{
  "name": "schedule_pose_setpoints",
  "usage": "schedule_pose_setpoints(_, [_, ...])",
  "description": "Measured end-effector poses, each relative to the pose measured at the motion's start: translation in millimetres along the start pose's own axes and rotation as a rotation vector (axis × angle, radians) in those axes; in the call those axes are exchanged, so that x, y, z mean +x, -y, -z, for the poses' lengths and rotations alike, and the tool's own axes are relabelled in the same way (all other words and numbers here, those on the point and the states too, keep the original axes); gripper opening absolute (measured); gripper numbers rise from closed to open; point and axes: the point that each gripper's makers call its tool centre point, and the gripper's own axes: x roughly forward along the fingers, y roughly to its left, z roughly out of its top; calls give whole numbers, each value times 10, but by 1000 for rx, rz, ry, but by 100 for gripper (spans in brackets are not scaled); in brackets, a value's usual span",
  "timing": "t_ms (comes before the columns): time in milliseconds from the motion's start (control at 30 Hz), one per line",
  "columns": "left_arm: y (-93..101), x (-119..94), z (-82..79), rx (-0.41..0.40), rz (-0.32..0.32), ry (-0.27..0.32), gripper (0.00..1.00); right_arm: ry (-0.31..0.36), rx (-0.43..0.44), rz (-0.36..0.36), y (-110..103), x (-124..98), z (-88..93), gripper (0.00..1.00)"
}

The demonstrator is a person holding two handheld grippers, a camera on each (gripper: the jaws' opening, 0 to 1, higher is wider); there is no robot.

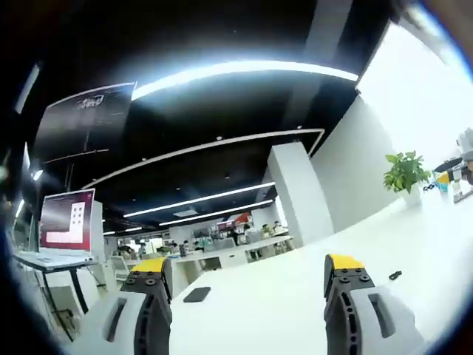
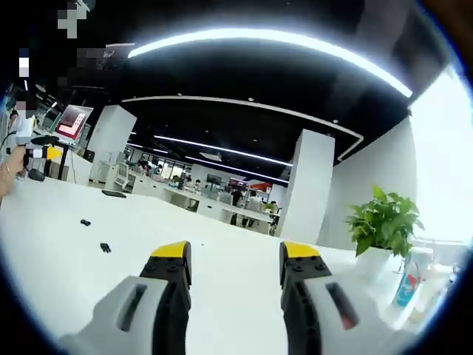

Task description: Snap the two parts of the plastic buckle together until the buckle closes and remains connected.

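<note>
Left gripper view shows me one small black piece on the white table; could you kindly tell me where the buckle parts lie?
Observer: The right gripper view shows a small black plastic piece and a second piece lying apart on the white table; they are too small to identify for sure.
Operator: Thank you. Is the right gripper holding anything?
Observer: No, the right gripper is open and empty, its yellow-tipped jaws short of both pieces.
</note>
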Motion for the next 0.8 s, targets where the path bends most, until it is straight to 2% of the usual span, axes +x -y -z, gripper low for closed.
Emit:
schedule_pose_setpoints(200, [-28,9,28,36,-16,-20,85,-38,-39,10,0,20,67,48])
schedule_pose_setpoints(800, [-66,-10,35,46,-37,-26,83,-46,-54,6,-29,17,75,48])
